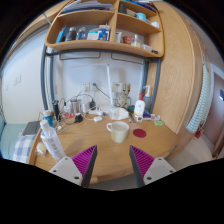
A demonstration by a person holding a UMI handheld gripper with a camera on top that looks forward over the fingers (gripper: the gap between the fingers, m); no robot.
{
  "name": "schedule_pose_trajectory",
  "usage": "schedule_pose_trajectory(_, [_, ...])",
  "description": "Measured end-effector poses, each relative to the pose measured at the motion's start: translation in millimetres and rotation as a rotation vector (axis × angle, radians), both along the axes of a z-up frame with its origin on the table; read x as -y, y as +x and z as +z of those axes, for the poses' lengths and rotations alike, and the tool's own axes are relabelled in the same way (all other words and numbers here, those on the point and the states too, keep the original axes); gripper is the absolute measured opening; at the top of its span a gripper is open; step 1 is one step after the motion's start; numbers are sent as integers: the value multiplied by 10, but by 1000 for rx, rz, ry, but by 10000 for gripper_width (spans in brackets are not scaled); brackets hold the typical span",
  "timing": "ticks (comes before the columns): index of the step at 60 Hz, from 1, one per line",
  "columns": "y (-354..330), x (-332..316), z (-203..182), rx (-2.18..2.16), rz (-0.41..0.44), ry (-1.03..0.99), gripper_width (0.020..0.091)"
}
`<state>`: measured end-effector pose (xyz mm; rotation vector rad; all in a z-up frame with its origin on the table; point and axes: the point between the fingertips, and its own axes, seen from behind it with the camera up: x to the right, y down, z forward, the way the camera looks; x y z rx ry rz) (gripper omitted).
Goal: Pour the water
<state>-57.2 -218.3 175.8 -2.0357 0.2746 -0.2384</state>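
Standing on the round wooden table (pixel 100 135), just beyond the fingertips and slightly right of the midline, is a white mug (pixel 118 131), the likely receiving vessel for the pour. Lying or leaning at the table's left edge is a clear plastic bottle (pixel 50 135), the probable water source; its fill level cannot be told. Judging by its look, the bottle is handling as light, thin-walled and somewhat slippery, yielding under a hard squeeze, so taking hold at mid-body with moderate pressure is advisable. The mug is appearing rigid and breakable, best left standing where it is.

The gripper (pixel 112 160) is hovering short of the table with its jaws apart and nothing between the pink pads (pixel 84 157).

Surrounding the mug, a small red disc (pixel 140 132) is lying just to its right, and a white bottle with a red cap (pixel 140 107) is standing farther back among clutter. Wall shelves (pixel 105 25) are hanging above.
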Motion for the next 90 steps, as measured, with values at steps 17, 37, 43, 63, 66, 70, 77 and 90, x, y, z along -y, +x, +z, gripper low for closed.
schedule_pose_trajectory(17, [-1049,53,-849,-101,143,-55,643])
schedule_pose_trajectory(37, [-1934,-536,-941,-94,335,25,653])
schedule_pose_trajectory(43, [-2007,-775,-908,-79,357,53,652])
schedule_pose_trajectory(63, [-2042,-1330,-640,-76,369,212,578])
schedule_pose_trajectory(66, [-2041,-1383,-620,-65,363,233,527])
schedule_pose_trajectory(70, [-2027,-1406,-607,-46,363,255,498])
schedule_pose_trajectory(77, [-2048,-1417,-604,-47,364,297,431])
schedule_pose_trajectory(90, [-2073,-1453,-603,-63,406,258,389])
